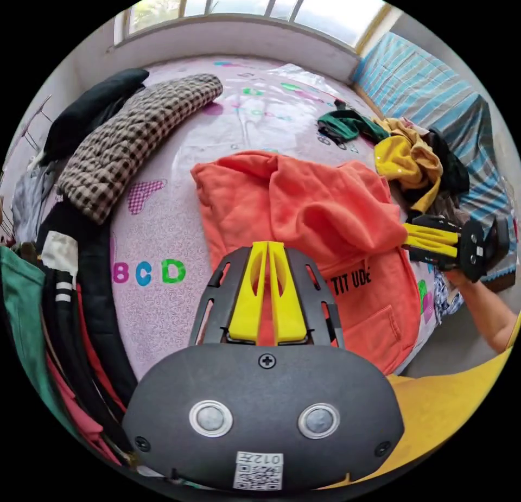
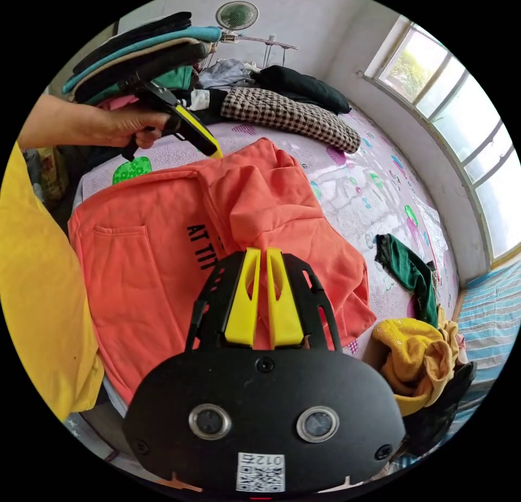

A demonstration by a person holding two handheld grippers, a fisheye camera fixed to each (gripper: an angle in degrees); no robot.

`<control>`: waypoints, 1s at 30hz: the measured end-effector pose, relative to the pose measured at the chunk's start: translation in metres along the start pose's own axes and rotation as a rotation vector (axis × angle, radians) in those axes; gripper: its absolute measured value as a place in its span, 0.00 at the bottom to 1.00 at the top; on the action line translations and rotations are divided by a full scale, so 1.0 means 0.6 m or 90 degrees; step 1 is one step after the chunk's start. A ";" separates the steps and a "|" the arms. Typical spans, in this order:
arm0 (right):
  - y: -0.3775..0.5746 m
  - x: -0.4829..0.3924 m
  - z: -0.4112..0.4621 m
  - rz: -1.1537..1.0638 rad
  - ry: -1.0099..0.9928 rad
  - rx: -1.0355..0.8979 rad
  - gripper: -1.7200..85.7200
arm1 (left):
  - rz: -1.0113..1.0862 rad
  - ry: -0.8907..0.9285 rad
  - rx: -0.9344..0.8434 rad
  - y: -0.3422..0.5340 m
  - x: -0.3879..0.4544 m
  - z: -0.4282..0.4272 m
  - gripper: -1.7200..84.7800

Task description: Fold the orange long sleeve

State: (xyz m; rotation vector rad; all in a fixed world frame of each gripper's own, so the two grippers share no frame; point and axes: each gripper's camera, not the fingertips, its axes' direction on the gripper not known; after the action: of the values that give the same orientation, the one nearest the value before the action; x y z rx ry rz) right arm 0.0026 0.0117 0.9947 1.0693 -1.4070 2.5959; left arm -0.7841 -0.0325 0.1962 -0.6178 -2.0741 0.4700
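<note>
Yellow jaws of the left gripper (image 1: pixel 268 247) stood nearly together, a thin slit between them, over the near edge of the orange long sleeve (image 1: pixel 320 220); whether they pinched any cloth could not be told. That garment lay spread on the bed (image 1: pixel 163 306), its upper part folded back over its front, with black letters printed on the chest partly covered by the fold; a patch pocket (image 1: pixel 377 323) showed near its hem. On the bed cover, big coloured letters "B C D" (image 1: pixel 144 272) could be read just beside the garment. In the right gripper view, the right gripper (image 2: pixel 259 252) had its jaws likewise close together, with a narrow gap, above the folded orange cloth (image 2: pixel 260 209), and any grip on it could not be made out; the same black print appeared here as "AT TIT" (image 2: pixel 203 247) before the fold hid the rest. A hand (image 2: pixel 127 127) held the left gripper at the garment's far edge. Farther off lay a checked jacket (image 1: pixel 130 144), a dark green garment (image 1: pixel 347 123), a crumpled yellow garment (image 1: pixel 407 163), and a stack of folded clothes (image 2: pixel 141 51). Behind the bed stood a window (image 1: pixel 260 2), and a fan (image 2: pixel 237 15) by the wall.
</note>
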 end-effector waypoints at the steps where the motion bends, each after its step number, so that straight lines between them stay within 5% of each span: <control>1: 0.001 -0.004 -0.001 0.008 0.006 0.006 0.04 | 0.062 -0.022 0.016 0.002 0.033 -0.017 0.03; 8: 0.017 0.056 -0.033 0.082 -0.018 0.039 0.04 | 0.470 -0.213 0.052 -0.033 0.287 -0.041 0.08; 14: 0.025 0.086 -0.054 0.108 -0.027 0.055 0.04 | 0.591 -0.280 0.047 -0.043 0.378 -0.033 0.14; 30: 0.021 0.090 -0.057 0.123 -0.030 0.067 0.04 | 0.518 -0.028 -0.002 -0.060 0.385 -0.092 0.07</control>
State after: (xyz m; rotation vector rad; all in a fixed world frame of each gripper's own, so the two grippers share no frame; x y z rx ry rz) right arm -0.0620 0.0131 1.0030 1.0618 -1.4676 2.8254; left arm -0.8565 0.0797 0.3956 -1.4669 -1.7903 0.9356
